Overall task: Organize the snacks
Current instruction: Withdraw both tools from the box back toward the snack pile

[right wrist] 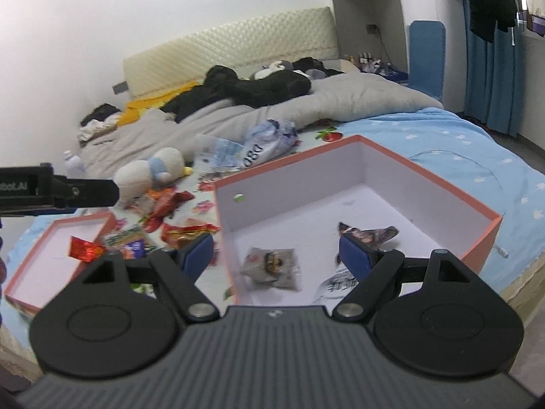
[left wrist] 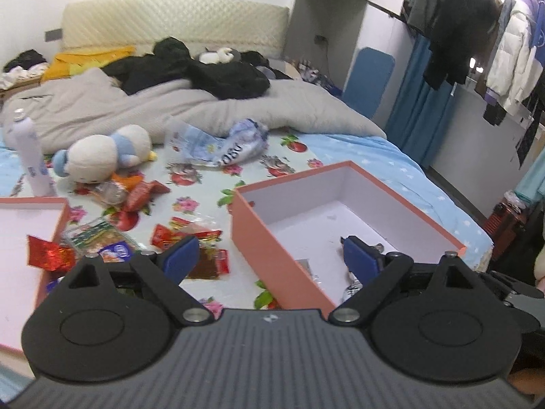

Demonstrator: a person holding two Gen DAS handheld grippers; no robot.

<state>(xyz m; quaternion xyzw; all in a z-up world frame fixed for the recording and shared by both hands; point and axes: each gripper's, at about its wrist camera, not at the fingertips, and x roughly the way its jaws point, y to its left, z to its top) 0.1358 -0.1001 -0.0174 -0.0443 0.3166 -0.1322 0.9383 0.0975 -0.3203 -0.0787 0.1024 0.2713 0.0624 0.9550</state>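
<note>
An open salmon-pink box (left wrist: 272,238) (right wrist: 425,177) with a white inside stands on the floral bed sheet. Three dark and silver snack packets lie in it, such as one grey packet (right wrist: 270,267). Red and green snack packets (left wrist: 190,235) (right wrist: 184,231) lie scattered on the sheet to its left. The box lid (left wrist: 20,238) (right wrist: 51,255) lies further left with a red foil packet (left wrist: 47,255) (right wrist: 85,248) on it. My left gripper (left wrist: 270,259) is open and empty over the box's near-left wall. My right gripper (right wrist: 276,255) is open and empty over the box.
A plush penguin (left wrist: 102,156) (right wrist: 153,173), a white bottle (left wrist: 30,156) and a crumpled blue-white bag (left wrist: 221,146) (right wrist: 265,143) lie behind the snacks. A grey duvet (left wrist: 170,102) and dark clothes fill the bed's far half. The bed edge drops off at right.
</note>
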